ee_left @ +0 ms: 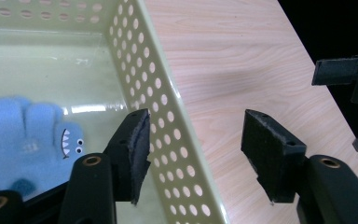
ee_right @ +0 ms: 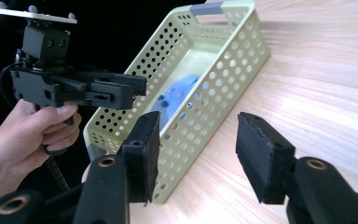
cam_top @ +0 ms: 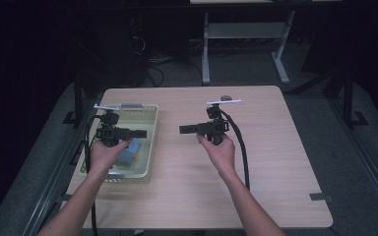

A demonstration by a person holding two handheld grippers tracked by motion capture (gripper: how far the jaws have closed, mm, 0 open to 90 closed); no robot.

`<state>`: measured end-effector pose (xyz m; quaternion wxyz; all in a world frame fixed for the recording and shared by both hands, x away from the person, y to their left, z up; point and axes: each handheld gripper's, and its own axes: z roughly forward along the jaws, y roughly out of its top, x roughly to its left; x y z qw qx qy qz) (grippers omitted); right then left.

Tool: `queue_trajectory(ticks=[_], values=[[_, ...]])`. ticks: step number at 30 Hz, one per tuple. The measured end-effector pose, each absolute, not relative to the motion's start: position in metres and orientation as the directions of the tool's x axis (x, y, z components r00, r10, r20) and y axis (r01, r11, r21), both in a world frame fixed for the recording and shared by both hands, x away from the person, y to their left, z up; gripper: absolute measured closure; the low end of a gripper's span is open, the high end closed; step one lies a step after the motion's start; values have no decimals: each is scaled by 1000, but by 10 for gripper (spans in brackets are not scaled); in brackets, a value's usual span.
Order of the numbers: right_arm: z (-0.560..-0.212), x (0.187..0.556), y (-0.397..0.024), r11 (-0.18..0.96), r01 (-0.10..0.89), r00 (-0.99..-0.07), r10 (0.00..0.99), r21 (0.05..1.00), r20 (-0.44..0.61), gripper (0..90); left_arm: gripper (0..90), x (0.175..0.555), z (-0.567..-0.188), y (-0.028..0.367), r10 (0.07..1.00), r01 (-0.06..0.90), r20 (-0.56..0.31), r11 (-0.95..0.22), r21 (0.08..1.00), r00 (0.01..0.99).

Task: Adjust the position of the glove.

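A pale green perforated basket (cam_top: 152,140) stands on the left part of the wooden table (cam_top: 275,157). Inside it lies a blue soft toy (cam_top: 129,153) with a toothy face (ee_left: 28,135), also seen through the basket's holes (ee_right: 177,95). My left gripper (cam_top: 142,133) hangs over the basket and points right; its jaws (ee_left: 196,126) stand open and empty, straddling the basket's right wall (ee_left: 168,121). My right gripper (cam_top: 183,129) is held over the table's middle, pointing left at the basket (ee_right: 223,56). Its jaws (ee_right: 198,126) are open, with nothing between them.
A cable trails from each gripper toward the front edge. A small dark object (cam_top: 225,98) sits at the table's far edge. A strip of tape (cam_top: 320,197) marks the front right. Behind the table stand another table's white legs (cam_top: 205,54) on a dark floor.
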<state>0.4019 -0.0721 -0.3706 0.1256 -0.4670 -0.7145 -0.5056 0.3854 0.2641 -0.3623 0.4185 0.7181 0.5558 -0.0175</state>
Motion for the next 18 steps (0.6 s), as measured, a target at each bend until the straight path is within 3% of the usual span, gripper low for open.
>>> queue_trajectory(ticks=[18], values=[[-373,396,-107,7,794,-510,553,608,659,458,373,385,-360,245,761,798,-498,-41,602,415]])
